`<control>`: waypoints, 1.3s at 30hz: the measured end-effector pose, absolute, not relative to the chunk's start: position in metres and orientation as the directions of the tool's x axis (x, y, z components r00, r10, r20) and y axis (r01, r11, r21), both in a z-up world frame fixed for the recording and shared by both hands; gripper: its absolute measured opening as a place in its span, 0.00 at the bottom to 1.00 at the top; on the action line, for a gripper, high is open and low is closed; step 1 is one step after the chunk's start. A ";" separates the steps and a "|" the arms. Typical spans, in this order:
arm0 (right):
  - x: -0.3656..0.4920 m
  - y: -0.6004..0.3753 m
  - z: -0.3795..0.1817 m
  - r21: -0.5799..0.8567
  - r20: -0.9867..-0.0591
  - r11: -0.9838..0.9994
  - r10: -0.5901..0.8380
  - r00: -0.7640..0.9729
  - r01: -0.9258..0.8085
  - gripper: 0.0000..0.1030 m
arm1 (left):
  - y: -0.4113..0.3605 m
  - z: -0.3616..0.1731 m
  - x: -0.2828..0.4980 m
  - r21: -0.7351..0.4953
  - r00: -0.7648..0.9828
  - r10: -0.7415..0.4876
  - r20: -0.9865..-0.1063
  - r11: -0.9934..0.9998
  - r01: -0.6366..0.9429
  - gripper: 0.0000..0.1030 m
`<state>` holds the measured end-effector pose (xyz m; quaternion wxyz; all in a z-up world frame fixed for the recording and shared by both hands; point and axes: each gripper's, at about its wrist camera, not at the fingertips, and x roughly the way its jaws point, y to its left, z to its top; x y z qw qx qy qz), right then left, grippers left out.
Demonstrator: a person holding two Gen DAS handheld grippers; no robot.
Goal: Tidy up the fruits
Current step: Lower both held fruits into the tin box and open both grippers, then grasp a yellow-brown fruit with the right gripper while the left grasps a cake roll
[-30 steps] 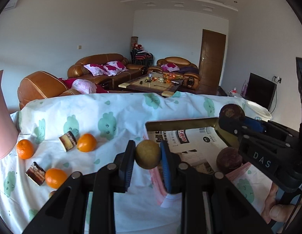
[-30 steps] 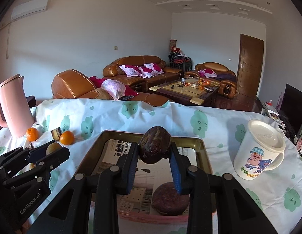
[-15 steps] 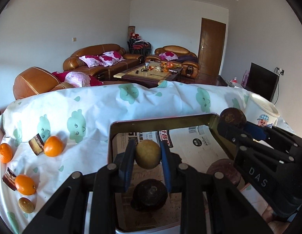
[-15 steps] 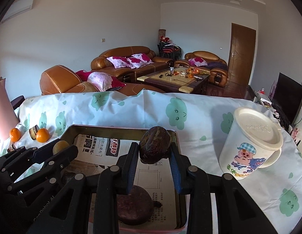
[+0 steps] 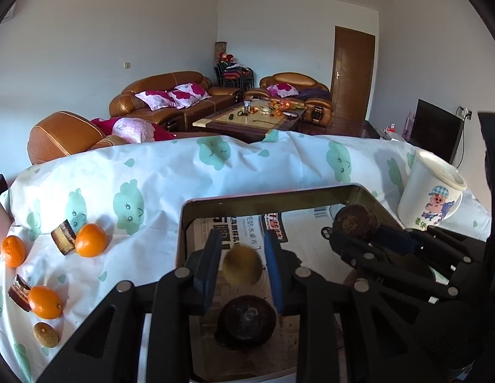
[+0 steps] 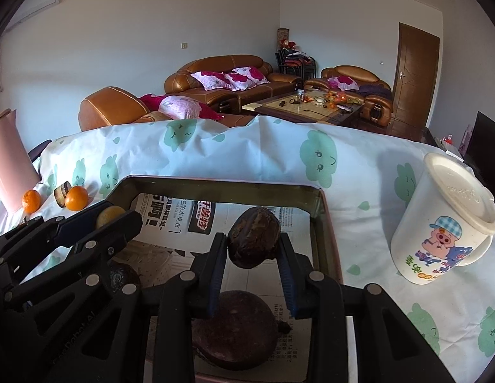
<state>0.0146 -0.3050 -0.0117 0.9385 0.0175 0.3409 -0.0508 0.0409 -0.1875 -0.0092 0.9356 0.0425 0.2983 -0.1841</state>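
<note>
My left gripper (image 5: 242, 236) hovers over the newspaper-lined metal tray (image 5: 263, 193). Its jaws are opening. A small yellow-green fruit (image 5: 242, 265) sits blurred between them, with a gap on each side. Below it a dark round fruit (image 5: 247, 322) lies in the tray. My right gripper (image 6: 252, 239) is shut on a dark brown wrinkled fruit (image 6: 253, 242), held above the tray's right half (image 6: 324, 223). Another dark fruit (image 6: 237, 328) lies under it. In the right wrist view the left gripper (image 6: 111, 220) is at the left, over the tray.
On the cloud-print cloth left of the tray lie three oranges (image 5: 91, 240), two cake pieces (image 5: 63, 237) and a small brown fruit (image 5: 45, 334). A lidded cartoon mug (image 6: 445, 220) stands right of the tray. A pink jug (image 6: 8, 159) is at far left.
My left gripper swung right from the cloth to over the tray. Its jaws have parted and the yellow fruit has slipped lower. My right gripper sank slightly with its dark fruit.
</note>
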 end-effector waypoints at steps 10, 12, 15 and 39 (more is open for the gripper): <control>0.006 -0.316 -0.001 0.061 -0.596 0.986 -0.088 0.798 0.154 0.44 | -0.160 -0.002 0.035 -0.082 0.814 -0.261 -0.519 0.963 0.257 0.86; 0.003 -0.319 0.002 0.071 -0.575 0.983 -0.100 0.812 0.172 0.60 | -0.153 0.002 0.033 -0.087 0.826 -0.248 -0.506 0.968 0.237 0.94; -0.002 -0.322 0.007 0.099 -0.537 0.979 -0.099 0.838 0.179 0.70 | -0.144 0.006 0.030 -0.098 0.834 -0.243 -0.495 0.969 0.225 1.00; -0.033 -0.313 0.014 0.102 -0.410 0.964 -0.183 0.894 0.244 0.71 | -0.107 0.003 0.010 0.069 0.886 -0.086 -0.455 0.989 0.132 1.00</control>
